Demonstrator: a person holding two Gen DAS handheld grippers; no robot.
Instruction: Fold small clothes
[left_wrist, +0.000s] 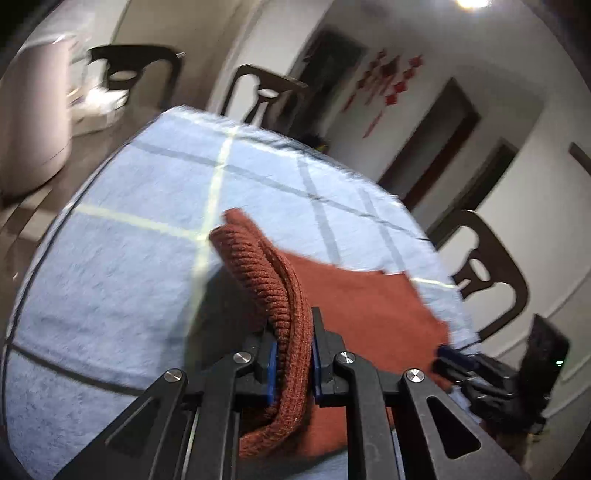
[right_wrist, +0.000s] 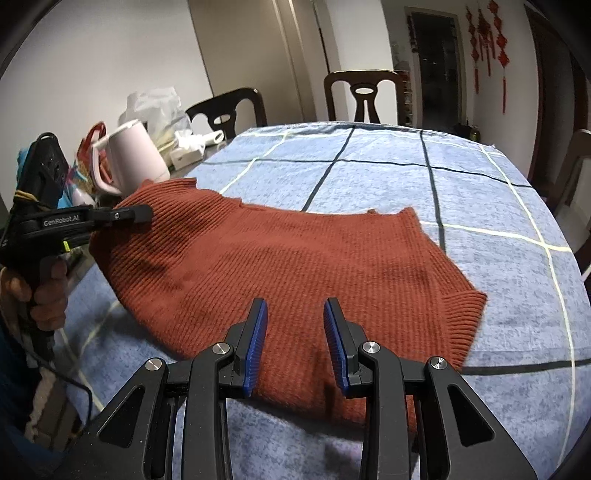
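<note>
A: OK, left gripper is tilting down at the table, jaws clamping a ribbed edge of the rust sweater and holding that corner raised off the cloth.

B: Right one?

A: Right gripper is angling down over the near hem, jaws parted, nothing between the pads. A hand is gripping the left tool's handle.

B: Sweater position?

A: Lying on the blue checked tablecloth, long axis running left to right in the right view, ribbed band at the right end.
</note>
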